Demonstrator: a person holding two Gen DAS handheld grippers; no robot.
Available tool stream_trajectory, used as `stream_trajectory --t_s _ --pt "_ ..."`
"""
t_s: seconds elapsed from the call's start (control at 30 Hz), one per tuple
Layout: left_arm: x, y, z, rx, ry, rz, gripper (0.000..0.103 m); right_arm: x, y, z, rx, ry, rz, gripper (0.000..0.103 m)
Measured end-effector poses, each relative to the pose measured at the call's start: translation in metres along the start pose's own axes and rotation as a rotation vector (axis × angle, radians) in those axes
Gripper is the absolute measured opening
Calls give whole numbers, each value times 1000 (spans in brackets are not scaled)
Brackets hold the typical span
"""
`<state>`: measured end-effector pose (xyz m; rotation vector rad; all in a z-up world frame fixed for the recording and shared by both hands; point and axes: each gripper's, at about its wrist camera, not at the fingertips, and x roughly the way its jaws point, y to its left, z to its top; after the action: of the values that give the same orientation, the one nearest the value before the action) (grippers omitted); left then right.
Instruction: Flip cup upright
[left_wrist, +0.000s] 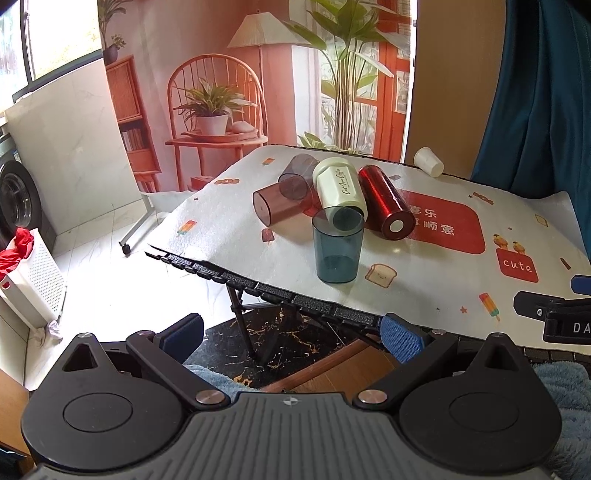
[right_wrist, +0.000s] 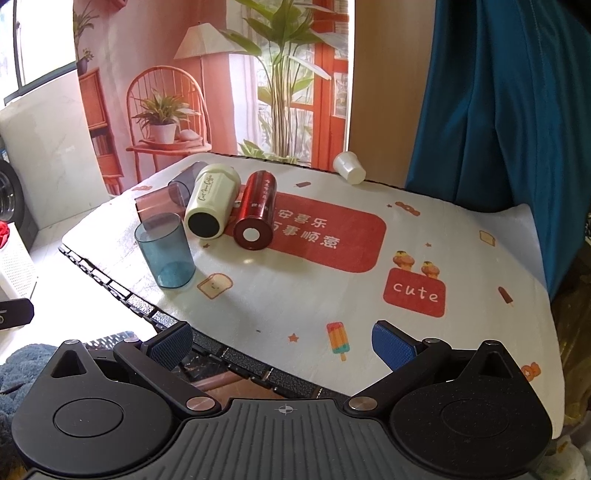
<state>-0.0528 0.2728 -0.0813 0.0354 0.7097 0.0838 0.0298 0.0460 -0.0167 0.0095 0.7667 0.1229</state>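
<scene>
Blue cup (left_wrist: 337, 248) up, red can (left_wrist: 386, 202), cream cup (left_wrist: 340, 187) & others still lying; both grippers (left_wrist: 291, 338) (right_wrist: 283, 345) spread, empty.

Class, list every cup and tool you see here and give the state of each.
Blue cup: upright, mouth up.
Cream cup: on its side.
Red can: on its side.
Maroon cup: on its side.
Grey cup: on its side.
White cup: tipped over.
Left tool: open, empty.
Right tool: open, empty.
</scene>
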Motion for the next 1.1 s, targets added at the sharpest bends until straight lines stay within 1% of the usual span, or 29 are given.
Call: stream_trajectory --t_s 1.1 --pt "5 3 -1 -14 14 -9 103 4 1 -2 6 18 10 103"
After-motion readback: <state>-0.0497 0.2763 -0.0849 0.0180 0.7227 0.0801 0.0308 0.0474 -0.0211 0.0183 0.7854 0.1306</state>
